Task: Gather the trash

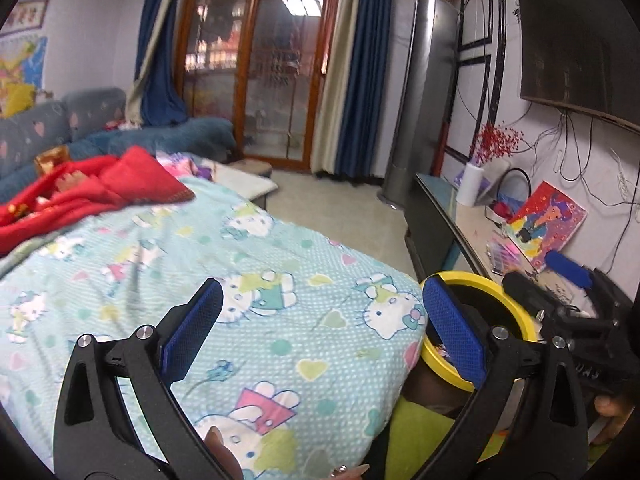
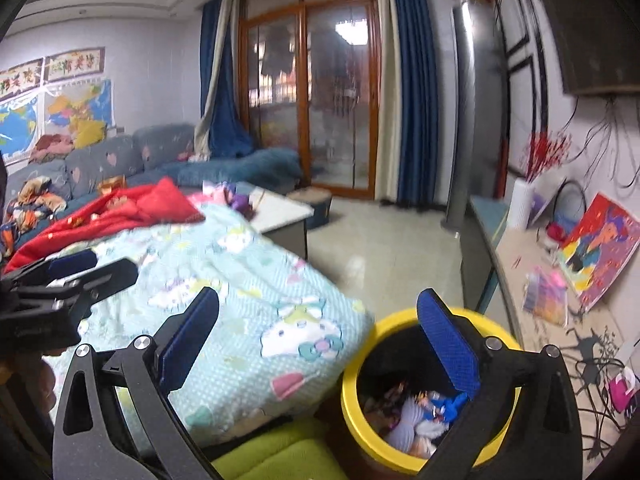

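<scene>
- Two grippers are up in the air, and both have nothing in them.
- In the left wrist view, the left gripper has its blue fingers spread wide apart. Only the blanket with cat pictures shows between them.
- In the right wrist view, the right gripper is spread wide too. One blue finger sits over the mouth of the bin, but it holds nothing.
- That bin has a yellow rim and stands on the floor, right next to the corner of the blanket. It shows in the left wrist view as well.
- Some trash already lies inside the bin: crumpled wrappers, blue and pale. So I think a drop has just been done.
- No trash shows on the blanket from here. A red cloth lies farther back on it.
- Over on the desk by the wall there are small bright bits near a painted picture. I cannot tell if they are trash.
- Next, I think the grippers must find another piece, go down to it wide open, and pinch it.
- Then they must carry it back over the yellow rim and let go.
</scene>
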The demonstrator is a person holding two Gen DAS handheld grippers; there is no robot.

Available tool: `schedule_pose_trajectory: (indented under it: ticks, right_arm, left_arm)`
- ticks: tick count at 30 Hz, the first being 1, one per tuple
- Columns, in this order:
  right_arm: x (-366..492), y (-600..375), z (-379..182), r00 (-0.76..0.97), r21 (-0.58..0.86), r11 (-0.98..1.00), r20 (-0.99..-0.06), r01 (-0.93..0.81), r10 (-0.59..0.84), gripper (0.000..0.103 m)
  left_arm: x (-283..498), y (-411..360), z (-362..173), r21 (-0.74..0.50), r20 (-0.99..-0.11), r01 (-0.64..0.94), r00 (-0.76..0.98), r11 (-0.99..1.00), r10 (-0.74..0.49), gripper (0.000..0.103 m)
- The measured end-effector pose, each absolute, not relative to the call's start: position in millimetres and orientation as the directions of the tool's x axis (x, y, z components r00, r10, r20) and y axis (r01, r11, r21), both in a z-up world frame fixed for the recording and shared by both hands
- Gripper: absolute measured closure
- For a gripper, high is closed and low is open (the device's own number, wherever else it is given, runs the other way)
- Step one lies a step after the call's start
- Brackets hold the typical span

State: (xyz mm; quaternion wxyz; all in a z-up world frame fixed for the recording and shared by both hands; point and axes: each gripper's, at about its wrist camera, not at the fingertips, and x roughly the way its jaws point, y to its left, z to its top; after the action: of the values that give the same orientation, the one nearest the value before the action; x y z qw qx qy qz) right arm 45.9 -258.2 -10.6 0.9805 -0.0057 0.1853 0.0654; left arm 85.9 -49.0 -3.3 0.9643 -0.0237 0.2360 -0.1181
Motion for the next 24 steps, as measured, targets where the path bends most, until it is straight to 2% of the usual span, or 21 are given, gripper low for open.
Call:
schedule_pose_trajectory:
  ticks: [5, 7, 24]
  right_arm:
    - [18, -254, -3, 0.962, -0.013, 0.988, -0.230, -0.151, 0.144, 0.006]
    - [13, -250, -3, 0.965, -0.028, 0.986, -0.211, -0.166, 0.157, 0.006]
    - [16, -251, -7, 0.958, -0.007, 0.988, -0.246, -0.155, 0.149, 0.006]
  left_arm:
    - [61, -46, -3, -0.077, -0.406, 0.210, 0.886, 0.975, -0.223, 0.011]
    - [54, -44, -4, -0.082, -0.389, 0.199, 0.896, 0.977, -0.215, 0.011]
    - [52, -37, -6, -0.104, -0.375, 0.157, 0.908, 0.982, -0.185, 0.011]
